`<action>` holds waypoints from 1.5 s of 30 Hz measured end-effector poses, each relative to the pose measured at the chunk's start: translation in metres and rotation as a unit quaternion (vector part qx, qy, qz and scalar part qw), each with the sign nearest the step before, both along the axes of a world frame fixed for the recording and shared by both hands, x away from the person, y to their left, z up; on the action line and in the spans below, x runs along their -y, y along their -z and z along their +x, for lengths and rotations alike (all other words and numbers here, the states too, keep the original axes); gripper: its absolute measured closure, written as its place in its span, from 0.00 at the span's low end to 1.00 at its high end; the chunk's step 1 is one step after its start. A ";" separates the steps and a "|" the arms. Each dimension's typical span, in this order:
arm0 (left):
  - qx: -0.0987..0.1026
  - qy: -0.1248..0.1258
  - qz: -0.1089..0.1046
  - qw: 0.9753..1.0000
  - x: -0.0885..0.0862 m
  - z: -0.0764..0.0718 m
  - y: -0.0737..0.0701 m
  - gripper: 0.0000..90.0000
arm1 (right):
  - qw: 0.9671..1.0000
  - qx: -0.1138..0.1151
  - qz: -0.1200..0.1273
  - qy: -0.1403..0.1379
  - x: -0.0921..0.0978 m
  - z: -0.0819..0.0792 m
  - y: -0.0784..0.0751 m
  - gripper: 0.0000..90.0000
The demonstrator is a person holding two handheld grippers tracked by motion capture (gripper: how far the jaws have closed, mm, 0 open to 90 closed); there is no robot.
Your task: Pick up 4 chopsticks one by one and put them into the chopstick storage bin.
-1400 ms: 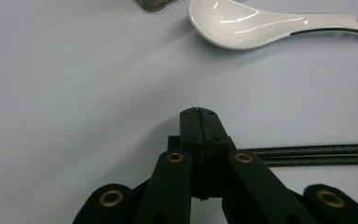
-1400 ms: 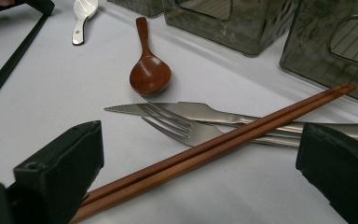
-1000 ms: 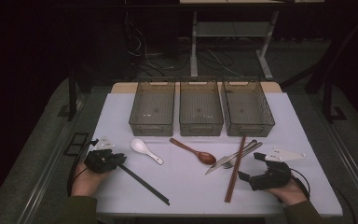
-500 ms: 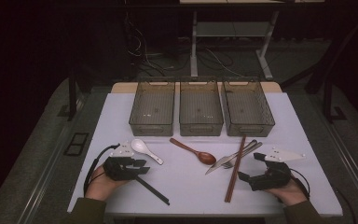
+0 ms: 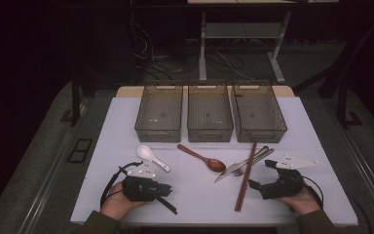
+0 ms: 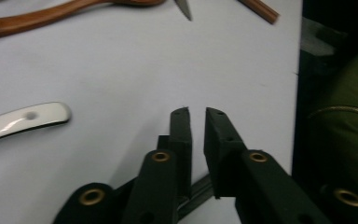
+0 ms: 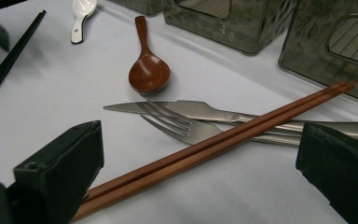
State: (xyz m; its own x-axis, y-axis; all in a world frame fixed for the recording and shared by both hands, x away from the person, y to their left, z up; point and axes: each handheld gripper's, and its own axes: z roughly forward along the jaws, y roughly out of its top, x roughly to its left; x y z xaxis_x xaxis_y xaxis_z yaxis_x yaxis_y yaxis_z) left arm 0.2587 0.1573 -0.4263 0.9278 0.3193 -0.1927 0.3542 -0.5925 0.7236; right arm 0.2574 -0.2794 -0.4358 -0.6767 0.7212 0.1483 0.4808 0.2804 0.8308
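Beneath the nearly closed left tongs point(image 6: 196, 114), a thin black chopstick point(image 5: 167, 205); right tongs point(image 7: 200, 172) spread wide.

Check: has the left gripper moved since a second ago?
Yes. The left gripper has shifted right, from left of the white spoon to below it, over the black chopsticks.

High view overhead, far; gripper views low, close; share wooden spoon point(image 5: 203, 158).
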 end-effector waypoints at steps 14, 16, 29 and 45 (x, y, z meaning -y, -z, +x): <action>-0.019 0.045 0.020 0.999 0.015 -0.029 0.011 0.99 | 1.000 0.001 -0.004 0.002 0.001 0.000 0.000 0.01; -0.021 0.051 0.030 0.998 0.017 -0.031 0.014 0.99 | 1.000 0.000 -0.004 0.002 0.000 0.000 0.000 0.01; -0.016 0.057 0.042 0.997 0.028 -0.025 0.018 0.99 | 1.000 0.000 -0.006 0.001 0.000 0.001 0.001 0.01; 0.002 0.052 0.042 0.998 0.042 -0.009 0.018 0.99 | 1.000 0.000 -0.005 0.002 0.000 0.001 0.001 0.01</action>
State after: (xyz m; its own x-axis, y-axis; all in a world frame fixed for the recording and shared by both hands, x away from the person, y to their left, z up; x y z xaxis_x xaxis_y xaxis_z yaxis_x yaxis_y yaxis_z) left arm 0.2493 0.1151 -0.4447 0.9574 0.2363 -0.1662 0.2854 -0.6847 0.6706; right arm 0.2582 -0.2795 -0.4365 -0.6745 0.7248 0.1407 0.4818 0.2876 0.8278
